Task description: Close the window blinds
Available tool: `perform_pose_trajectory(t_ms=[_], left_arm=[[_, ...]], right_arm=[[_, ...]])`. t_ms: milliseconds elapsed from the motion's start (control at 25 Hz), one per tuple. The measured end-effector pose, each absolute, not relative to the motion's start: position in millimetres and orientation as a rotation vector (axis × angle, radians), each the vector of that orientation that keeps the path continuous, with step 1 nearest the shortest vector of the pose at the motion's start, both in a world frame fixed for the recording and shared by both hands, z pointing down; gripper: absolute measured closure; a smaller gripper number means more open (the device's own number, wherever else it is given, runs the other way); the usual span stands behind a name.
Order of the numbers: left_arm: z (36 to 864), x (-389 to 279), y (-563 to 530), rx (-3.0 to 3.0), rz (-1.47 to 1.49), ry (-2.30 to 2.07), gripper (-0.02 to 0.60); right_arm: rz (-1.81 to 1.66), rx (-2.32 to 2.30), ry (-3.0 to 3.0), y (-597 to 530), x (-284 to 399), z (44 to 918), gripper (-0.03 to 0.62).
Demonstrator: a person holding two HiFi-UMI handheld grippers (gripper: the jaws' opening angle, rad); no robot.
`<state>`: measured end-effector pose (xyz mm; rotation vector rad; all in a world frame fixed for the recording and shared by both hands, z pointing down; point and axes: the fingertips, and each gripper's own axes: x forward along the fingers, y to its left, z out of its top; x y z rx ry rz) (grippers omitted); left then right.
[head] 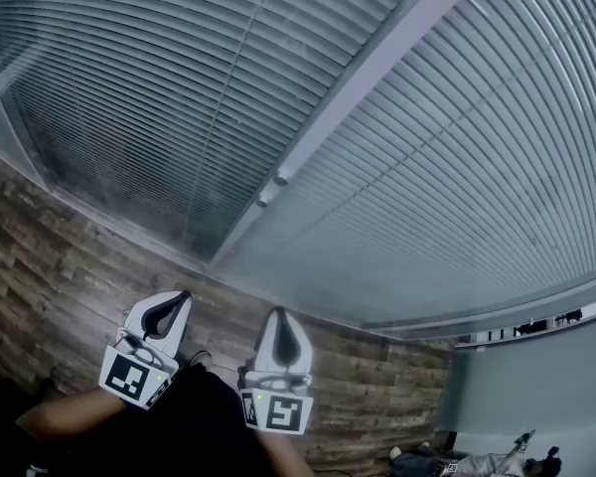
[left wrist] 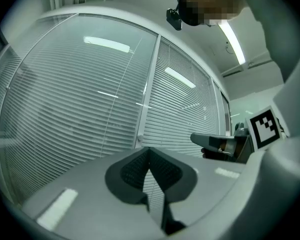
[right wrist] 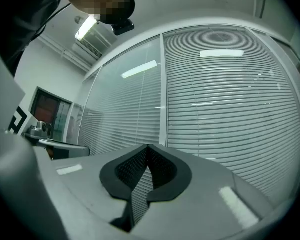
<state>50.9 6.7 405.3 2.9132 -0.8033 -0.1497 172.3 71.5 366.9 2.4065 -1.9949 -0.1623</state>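
**Both pairs of jaws shut and empty, short of the blinds**

On the left gripper [head: 182, 296]: jaws pressed together at the tips, pinching nothing, pointed level. On the right gripper [head: 279, 313]: likewise closed tip to tip and empty. Side by side, near each other, not touching.

Straight ahead of both pairs of jaws and well apart from them: the window blinds [head: 447, 157], horizontal slats lowered over two glass panes, slat angle hard to judge. Ahead, between the two sets of jaws: a pale upright window post [head: 377, 63] dividing the panes, with two small knobs [head: 271, 189] low on it. Ahead and left of the left jaws: a thin cord or wand [head: 214, 137] hanging down the left blind, impossible to tell which.

Below the jaws: brown wood planking [head: 50, 266] under the bottom edge of the blinds. Behind the jaws: a marker cube [head: 131, 378] on each gripper and a dark sleeve [head: 194, 420]
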Motion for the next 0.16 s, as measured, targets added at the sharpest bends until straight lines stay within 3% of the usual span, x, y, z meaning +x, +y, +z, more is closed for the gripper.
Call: perform_pose_trajectory(t_ms=[160], left_arm=[[402.0,45.5,8.5,2.903,-0.161,-0.813,0.580]], right_arm=[[-0.187,2.394,-2.007,69.9,163.5,363.8,0.594]])
